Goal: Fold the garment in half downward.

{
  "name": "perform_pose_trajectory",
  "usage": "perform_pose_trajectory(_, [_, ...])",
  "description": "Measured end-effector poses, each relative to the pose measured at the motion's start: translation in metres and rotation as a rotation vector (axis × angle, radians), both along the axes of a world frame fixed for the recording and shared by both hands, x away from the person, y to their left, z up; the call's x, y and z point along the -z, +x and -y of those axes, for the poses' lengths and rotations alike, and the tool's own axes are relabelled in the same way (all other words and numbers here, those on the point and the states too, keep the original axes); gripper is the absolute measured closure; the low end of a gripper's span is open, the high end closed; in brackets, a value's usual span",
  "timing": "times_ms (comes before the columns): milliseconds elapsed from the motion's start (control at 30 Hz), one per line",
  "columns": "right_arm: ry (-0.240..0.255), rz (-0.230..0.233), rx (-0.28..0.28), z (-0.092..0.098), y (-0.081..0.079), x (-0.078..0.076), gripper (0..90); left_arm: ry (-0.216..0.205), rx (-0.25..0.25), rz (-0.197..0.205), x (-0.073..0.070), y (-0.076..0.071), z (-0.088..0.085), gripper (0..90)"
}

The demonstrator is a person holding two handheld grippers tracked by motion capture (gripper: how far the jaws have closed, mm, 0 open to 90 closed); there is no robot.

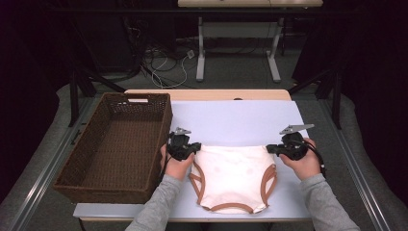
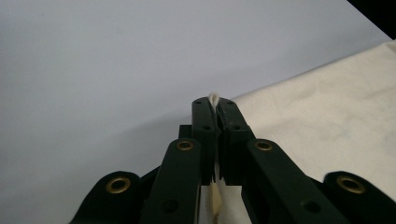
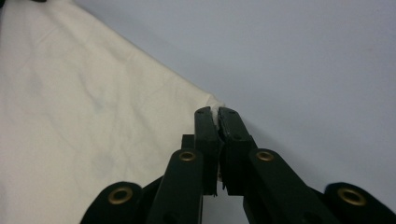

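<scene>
On the counter [image 1: 240, 118], right of the basket [image 1: 115, 144], I see the cream garment [image 1: 233, 175] lying flat. My left gripper [image 2: 215, 105] has its jaws closed on one top corner, my right gripper [image 3: 215, 114] on the other.

The high view looks forward and down from above the person's side of the table [image 1: 240, 115], far enough back to take in the wicker basket [image 1: 115, 144], both forearms and the floor beyond. The left gripper view rides low along its own black jaws, very near the cream garment [image 2: 327, 116] and facing across the pale tabletop. The right gripper view does likewise from the opposite corner. All three share the garment's top edge and the tabletop around it
</scene>
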State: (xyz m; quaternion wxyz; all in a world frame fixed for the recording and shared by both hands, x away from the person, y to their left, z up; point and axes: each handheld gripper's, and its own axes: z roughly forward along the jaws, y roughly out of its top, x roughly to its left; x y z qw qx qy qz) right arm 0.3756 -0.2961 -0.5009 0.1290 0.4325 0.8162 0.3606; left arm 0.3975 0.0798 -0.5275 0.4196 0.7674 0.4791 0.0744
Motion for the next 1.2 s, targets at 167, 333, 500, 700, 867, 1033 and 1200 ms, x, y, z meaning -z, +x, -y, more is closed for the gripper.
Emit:
perform_pose_trajectory(167, [0.006, -0.019, 0.026, 0.002, 0.021, -0.001, 86.9, -0.013, -0.021, 0.006, -0.002, 0.014, 0.005, 87.2])
perform_pose_trajectory(333, [-0.017, -0.02, 0.048, 0.003, 0.034, -0.004, 86.9, -0.011, -0.03, 0.022, -0.004, 0.025, 0.013, 87.2])
perform_pose_trajectory(500, [-0.015, -0.001, 0.072, 0.008, 0.044, -0.009, 86.9, 0.015, -0.033, 0.031, -0.008, 0.038, 0.017, 87.1])
perform_pose_trajectory(700, [-0.024, 0.006, 0.1, 0.007, 0.058, -0.005, 86.9, -0.017, -0.047, 0.003, -0.004, 0.052, 0.014, 87.1])
perform_pose_trajectory(867, [-0.027, 0.009, 0.114, 0.004, 0.063, 0.002, 86.7, -0.006, -0.048, -0.018, 0.005, 0.056, 0.015, 86.7])
perform_pose_trajectory(1033, [-0.04, 0.011, 0.102, 0.0, 0.065, 0.006, 84.5, 0.004, -0.05, -0.016, 0.005, 0.057, 0.016, 84.2])
perform_pose_trajectory(1200, [-0.063, 0.036, 0.113, -0.004, 0.062, 0.005, 72.6, 0.017, -0.056, -0.013, 0.003, 0.06, 0.015, 79.1])
